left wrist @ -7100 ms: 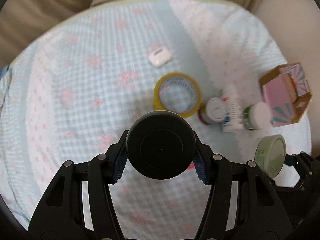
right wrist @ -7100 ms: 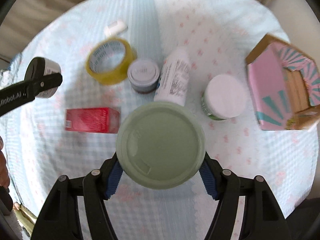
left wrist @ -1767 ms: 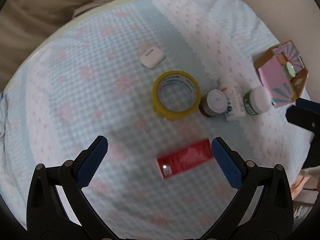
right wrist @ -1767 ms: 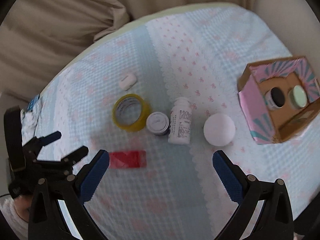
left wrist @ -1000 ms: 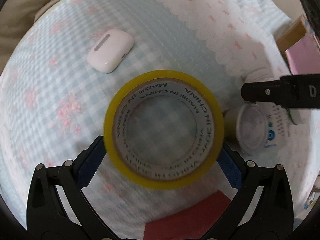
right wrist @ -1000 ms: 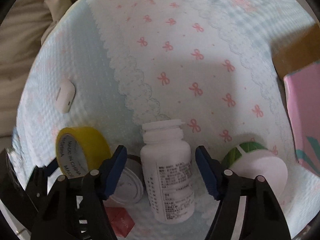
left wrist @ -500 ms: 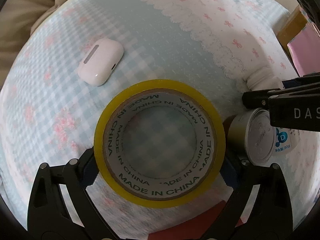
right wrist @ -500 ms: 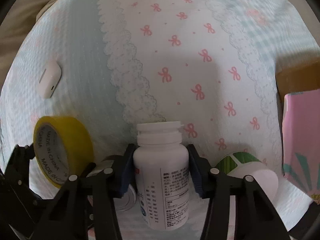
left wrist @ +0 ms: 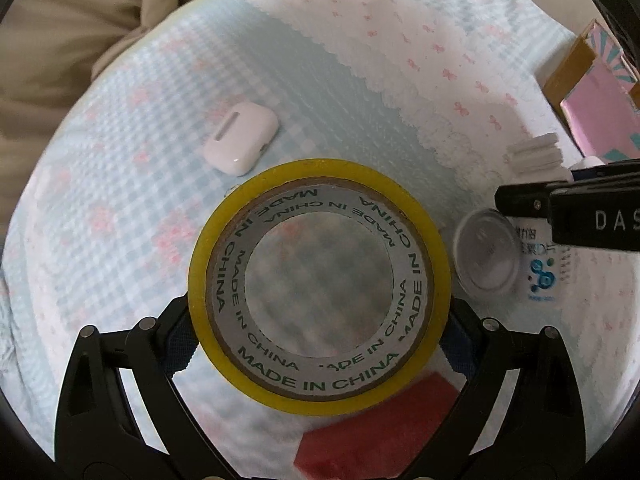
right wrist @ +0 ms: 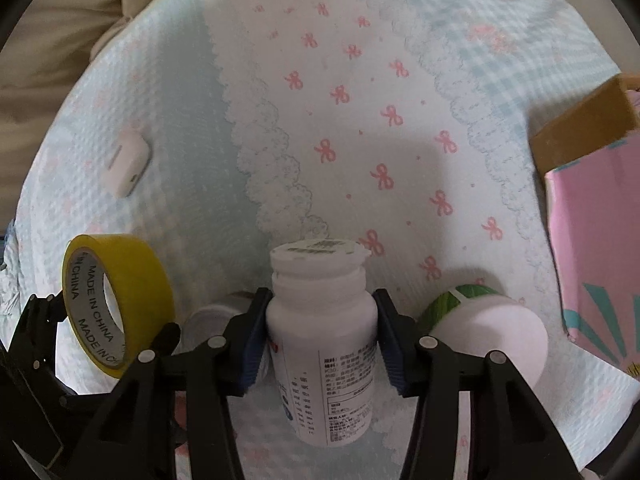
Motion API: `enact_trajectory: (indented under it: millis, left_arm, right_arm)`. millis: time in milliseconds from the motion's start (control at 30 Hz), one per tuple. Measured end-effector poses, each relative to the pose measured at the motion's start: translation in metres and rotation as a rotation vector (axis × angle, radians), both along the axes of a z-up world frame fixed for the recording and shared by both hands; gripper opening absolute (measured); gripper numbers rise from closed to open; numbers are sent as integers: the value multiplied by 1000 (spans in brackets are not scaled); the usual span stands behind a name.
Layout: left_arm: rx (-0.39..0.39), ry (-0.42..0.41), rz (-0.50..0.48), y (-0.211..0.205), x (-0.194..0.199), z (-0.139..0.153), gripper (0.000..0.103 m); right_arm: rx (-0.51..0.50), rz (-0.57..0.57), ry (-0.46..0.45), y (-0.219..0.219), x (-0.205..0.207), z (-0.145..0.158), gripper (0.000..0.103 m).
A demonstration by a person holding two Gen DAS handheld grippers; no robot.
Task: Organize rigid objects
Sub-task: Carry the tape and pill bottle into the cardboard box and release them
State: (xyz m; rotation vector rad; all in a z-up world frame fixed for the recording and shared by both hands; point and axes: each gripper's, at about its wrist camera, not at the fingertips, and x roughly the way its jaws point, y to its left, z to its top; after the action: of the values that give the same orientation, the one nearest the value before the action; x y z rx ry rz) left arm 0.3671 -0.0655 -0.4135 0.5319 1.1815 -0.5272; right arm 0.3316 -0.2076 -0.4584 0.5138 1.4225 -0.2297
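1. Your left gripper point(left wrist: 318, 336) is pinching the yellow tape roll point(left wrist: 318, 286) across its outer rim, one blue pad on each side, with the roll's open core facing the left wrist camera.
2. From the right wrist view the same tape roll point(right wrist: 116, 304) appears tilted up on edge in that gripper; whether its lower edge touches the cloth is hard to judge from either view.
3. Your right gripper point(right wrist: 322, 340) is clamped on the white pill bottle point(right wrist: 324, 344), its pads pressed to the bottle's body just below the neck, cap pointing away from you.
4. In the left wrist view your right gripper's black finger crosses the right edge and covers part of that bottle point(left wrist: 538, 160).
5. A small jar with a silvery lid point(left wrist: 486, 256) sits just beside the tape roll, between it and the pill bottle.
6. A white earbud case point(left wrist: 241, 143) lies on the blue-checked cloth point(left wrist: 120, 200), beyond the tape roll and apart from it.
7. A red box point(left wrist: 376, 436) lies on the cloth under the near edge of the tape roll, blurred in the left wrist view.
8. To the right of your right gripper stands a green-labelled jar with a white lid point(right wrist: 484, 336), close by the finger.
9. Farther right, at the edge of the cloth, is the pink cardboard box point(right wrist: 596, 232) with its brown flap up.
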Motion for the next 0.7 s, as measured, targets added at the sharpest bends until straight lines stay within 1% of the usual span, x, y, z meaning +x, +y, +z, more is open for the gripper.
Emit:
enact_trajectory:
  millis: [133, 367, 433, 500, 533, 700]
  left_arm:
    - [-16, -25, 31, 20, -15, 21, 96]
    - [-49, -63, 102, 50, -50, 69, 96]
    - [-53, -71, 108, 55, -62, 82, 96]
    - [-59, -78, 111, 58, -75, 100, 96]
    - [-66, -82, 112, 59, -80, 109, 96]
    - [-130, -99, 105, 54, -107, 167, 96]
  right_arm:
    - [-13, 1, -61, -1, -14, 25, 46]
    - [-36, 11, -158, -2, -46, 74, 46]
    - [-40, 11, -178, 1, -53, 89, 46]
    - [-35, 7, -201, -1, -65, 106, 46]
    - [-33, 6, -210, -1, -68, 108, 46]
    - [-19, 4, -247, -5, -95, 159, 46]
